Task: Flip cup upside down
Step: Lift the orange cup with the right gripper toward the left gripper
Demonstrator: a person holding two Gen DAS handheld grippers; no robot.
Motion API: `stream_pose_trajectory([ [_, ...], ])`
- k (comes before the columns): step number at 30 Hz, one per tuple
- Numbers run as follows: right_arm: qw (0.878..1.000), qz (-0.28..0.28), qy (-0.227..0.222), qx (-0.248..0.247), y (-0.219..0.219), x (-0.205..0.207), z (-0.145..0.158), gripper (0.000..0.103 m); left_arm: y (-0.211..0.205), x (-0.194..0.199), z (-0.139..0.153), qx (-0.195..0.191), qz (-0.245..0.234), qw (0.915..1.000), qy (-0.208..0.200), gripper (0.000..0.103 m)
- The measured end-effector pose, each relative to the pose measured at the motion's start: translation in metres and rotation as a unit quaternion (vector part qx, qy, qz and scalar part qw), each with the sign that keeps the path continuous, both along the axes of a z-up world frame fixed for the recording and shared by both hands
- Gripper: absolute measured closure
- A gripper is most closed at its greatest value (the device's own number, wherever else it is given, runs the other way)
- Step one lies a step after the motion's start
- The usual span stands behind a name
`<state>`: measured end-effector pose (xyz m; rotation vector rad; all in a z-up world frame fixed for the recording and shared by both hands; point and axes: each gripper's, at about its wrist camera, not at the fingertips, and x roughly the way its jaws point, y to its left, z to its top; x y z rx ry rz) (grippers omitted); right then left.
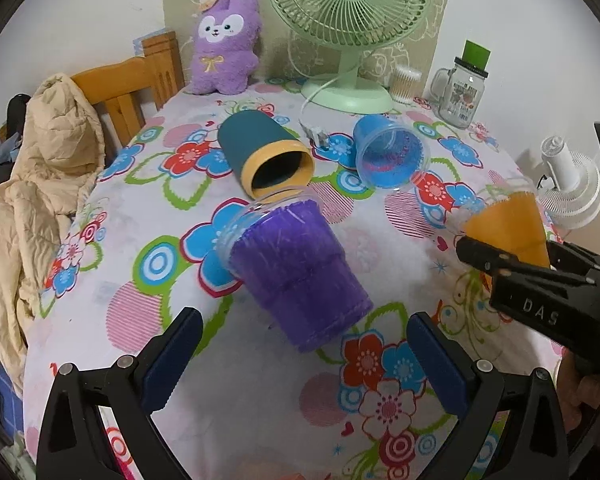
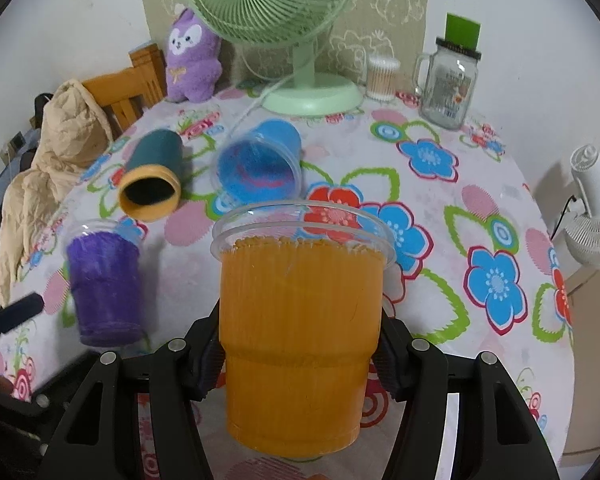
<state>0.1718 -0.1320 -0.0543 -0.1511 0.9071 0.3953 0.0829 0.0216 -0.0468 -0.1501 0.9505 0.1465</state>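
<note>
My right gripper (image 2: 300, 356) is shut on an orange cup (image 2: 300, 332) with a clear rim, mouth pointing away from the camera; it also shows in the left wrist view (image 1: 508, 228), held by the right gripper (image 1: 512, 258). A purple cup (image 1: 296, 268) lies on its side just ahead of my open, empty left gripper (image 1: 304, 352); it also shows in the right wrist view (image 2: 102, 284). A teal cup with a yellow rim (image 1: 264, 152) and a blue cup (image 1: 388, 152) lie on their sides further back.
The table has a flowered cloth (image 1: 160, 264). At the back stand a green fan (image 1: 348, 40), a purple plush toy (image 1: 224, 44), a glass jar mug (image 1: 460, 88) and a cotton swab tub (image 1: 406, 84). A chair with a beige jacket (image 1: 44, 168) stands left, a white fan (image 1: 572, 184) right.
</note>
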Motion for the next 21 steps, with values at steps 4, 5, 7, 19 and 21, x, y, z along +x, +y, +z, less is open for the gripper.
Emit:
stream_pose_trajectory([
  [4, 1.000, 0.004, -0.014, 0.003, 0.005, -0.009, 0.013, 0.039, 0.001, -0.011, 0.004, 0.000, 0.002, 1.0000, -0.005, 0.000],
  [5, 1.000, 0.005, -0.018, 0.002, 0.007, -0.012, 0.016, 0.039, 0.002, -0.013, 0.005, 0.000, 0.003, 1.0000, -0.007, 0.000],
  [7, 1.000, 0.006, -0.023, 0.001, 0.008, -0.016, 0.020, 0.039, 0.003, -0.018, 0.008, -0.003, 0.005, 0.9999, -0.010, 0.000],
  [19, 0.999, 0.015, -0.044, 0.005, 0.010, -0.049, 0.041, 0.039, 0.007, -0.047, 0.024, -0.009, 0.014, 0.9993, -0.033, 0.000],
  [21, 0.999, 0.014, -0.048, 0.007, 0.009, -0.055, 0.045, 0.039, 0.005, -0.051, 0.025, -0.011, 0.014, 0.9992, -0.035, 0.000],
])
